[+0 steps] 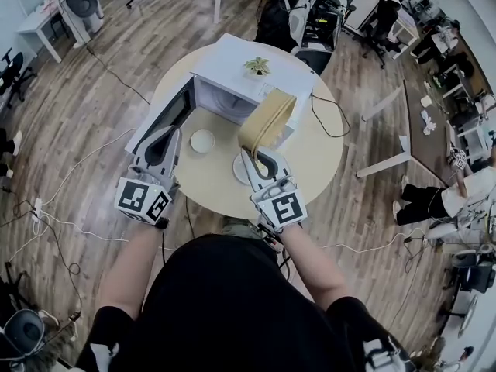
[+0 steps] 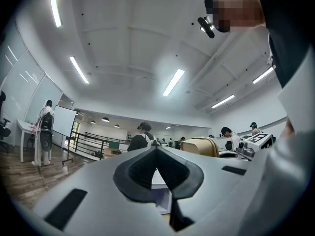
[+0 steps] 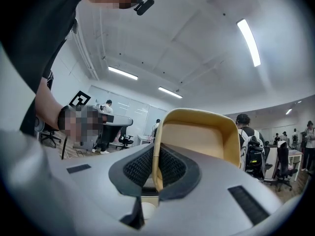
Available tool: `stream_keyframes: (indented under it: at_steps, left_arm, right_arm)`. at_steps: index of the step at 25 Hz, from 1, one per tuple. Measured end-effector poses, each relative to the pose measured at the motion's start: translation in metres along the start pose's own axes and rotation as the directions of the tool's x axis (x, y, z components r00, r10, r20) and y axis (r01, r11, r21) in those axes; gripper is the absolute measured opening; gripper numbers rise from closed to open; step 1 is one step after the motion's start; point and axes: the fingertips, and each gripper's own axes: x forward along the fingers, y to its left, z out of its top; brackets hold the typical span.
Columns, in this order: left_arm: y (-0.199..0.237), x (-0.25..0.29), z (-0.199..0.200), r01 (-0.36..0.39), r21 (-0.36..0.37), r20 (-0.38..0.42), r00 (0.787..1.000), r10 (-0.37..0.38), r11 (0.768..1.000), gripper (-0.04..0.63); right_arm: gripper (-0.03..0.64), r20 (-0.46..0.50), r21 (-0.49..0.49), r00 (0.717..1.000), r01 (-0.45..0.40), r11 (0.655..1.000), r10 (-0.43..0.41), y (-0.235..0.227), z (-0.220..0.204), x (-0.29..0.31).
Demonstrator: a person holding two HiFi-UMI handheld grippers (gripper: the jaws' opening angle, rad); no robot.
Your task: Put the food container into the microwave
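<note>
food container (image 3: 199, 144) clamped by its rim in the right gripper (image 3: 156, 154) — left gripper (image 2: 157, 154) closed.

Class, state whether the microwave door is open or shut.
Open: the door stands swung out from the microwave, exposing its cavity.

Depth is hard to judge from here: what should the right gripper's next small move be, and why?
Probably ease the food container forward and leftward into the microwave cavity: the right gripper clamps its rim, it hangs tilted just outside the front, and the door stands open.
</note>
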Motion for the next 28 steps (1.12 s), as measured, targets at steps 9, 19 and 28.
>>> stream_keyframes:
  at_steps: [9, 19, 28]
  left_arm:
    - [0.015, 0.021, -0.013, -0.022, -0.025, -0.015, 1.000, 0.021, 0.999, 0.018]
    - [0.033, 0.037, -0.026, -0.051, -0.060, -0.035, 0.998, 0.049, 0.997, 0.018]
    - [0.036, 0.045, -0.044, -0.075, -0.087, -0.049, 0.996, 0.071, 0.993, 0.018]
  right_arm:
    - [0.029, 0.025, 0.031, 0.999, -0.041, 0.999, 0.040, -0.013, -0.001, 0.032]
    - [0.029, -0.053, -0.006, 0.993, -0.105, 0.994, 0.104, -0.018, -0.021, 0.062]
    - [0.029, -0.122, -0.040, 0.977, -0.180, 0.983, 0.174, -0.019, -0.046, 0.079]
